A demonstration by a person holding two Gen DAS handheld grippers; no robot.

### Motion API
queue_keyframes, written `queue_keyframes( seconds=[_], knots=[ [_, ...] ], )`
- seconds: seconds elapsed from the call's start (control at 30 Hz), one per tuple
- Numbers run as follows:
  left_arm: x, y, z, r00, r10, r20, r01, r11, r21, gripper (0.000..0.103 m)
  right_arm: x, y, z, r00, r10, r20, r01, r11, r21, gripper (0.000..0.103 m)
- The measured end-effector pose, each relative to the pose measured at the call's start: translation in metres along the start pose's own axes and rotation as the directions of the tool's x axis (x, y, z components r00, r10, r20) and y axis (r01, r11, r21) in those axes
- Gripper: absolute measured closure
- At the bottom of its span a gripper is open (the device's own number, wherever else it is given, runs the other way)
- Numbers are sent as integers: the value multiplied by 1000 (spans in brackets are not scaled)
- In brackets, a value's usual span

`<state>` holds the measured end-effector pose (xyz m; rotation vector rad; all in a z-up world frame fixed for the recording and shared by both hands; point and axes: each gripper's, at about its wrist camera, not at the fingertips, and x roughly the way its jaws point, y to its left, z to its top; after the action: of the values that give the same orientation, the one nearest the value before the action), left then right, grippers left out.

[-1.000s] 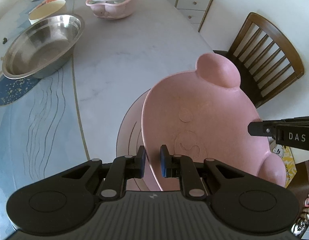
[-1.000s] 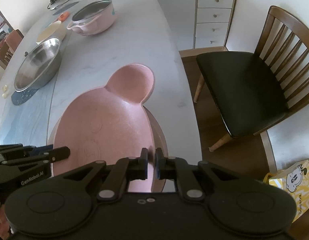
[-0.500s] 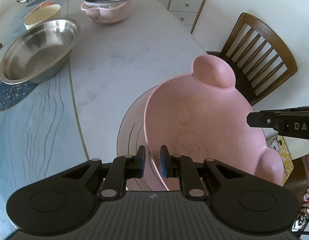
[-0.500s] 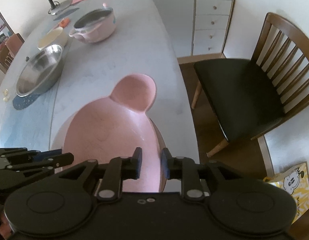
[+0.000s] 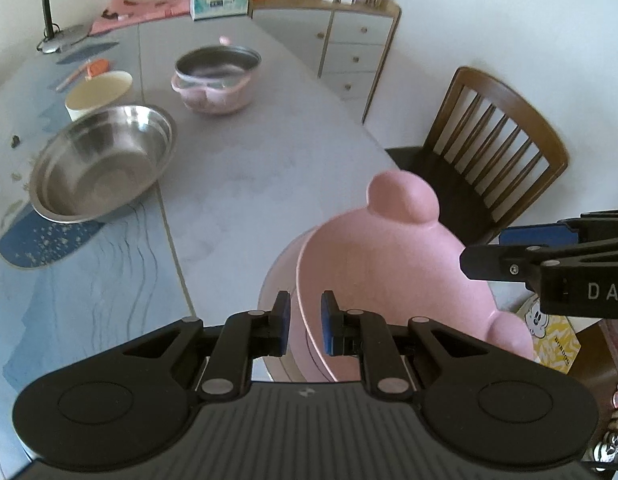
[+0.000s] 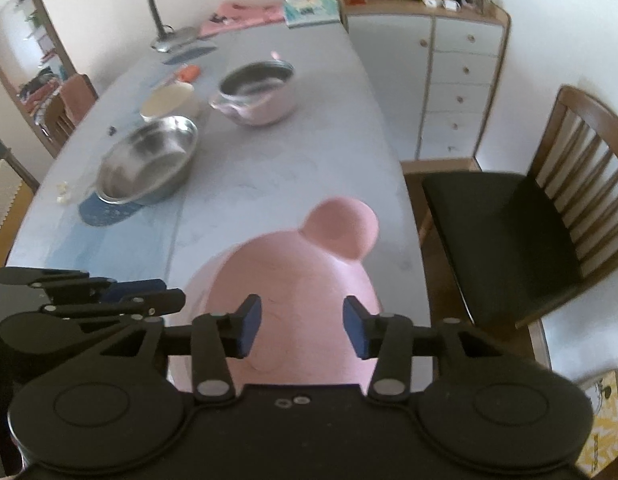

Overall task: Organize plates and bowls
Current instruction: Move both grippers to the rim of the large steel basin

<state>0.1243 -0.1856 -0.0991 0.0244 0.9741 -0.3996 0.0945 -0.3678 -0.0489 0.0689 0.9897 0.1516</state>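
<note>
Pink plate (image 5: 389, 280) rim between left gripper (image 5: 302, 322) jaws, gap visible; right gripper (image 6: 302, 326) jaws wide, empty.

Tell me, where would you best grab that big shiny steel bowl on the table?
Probably by its thin rolled rim, on the near side, which faces the left gripper. The steel bowl is wide, smooth and slope-walled, too broad to span, so one finger would go inside the rim and one outside, coming from above. It sits tilted on a blue mat, rim exposed all round.
</note>
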Motion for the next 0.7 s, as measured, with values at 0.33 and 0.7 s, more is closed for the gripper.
queue_keyframes(
  seconds=[0.33,0.7],
  knots=[
    [-40,28,-2,996,14,89,-12,1000,-17,76,-17,33,9,996,43,76,-41,999,-27,39],
    [-88,72,1,969,98,225,-85,994,-70,33,-20,80,25,985,98,140,-85,992,-90,21]
  ],
)
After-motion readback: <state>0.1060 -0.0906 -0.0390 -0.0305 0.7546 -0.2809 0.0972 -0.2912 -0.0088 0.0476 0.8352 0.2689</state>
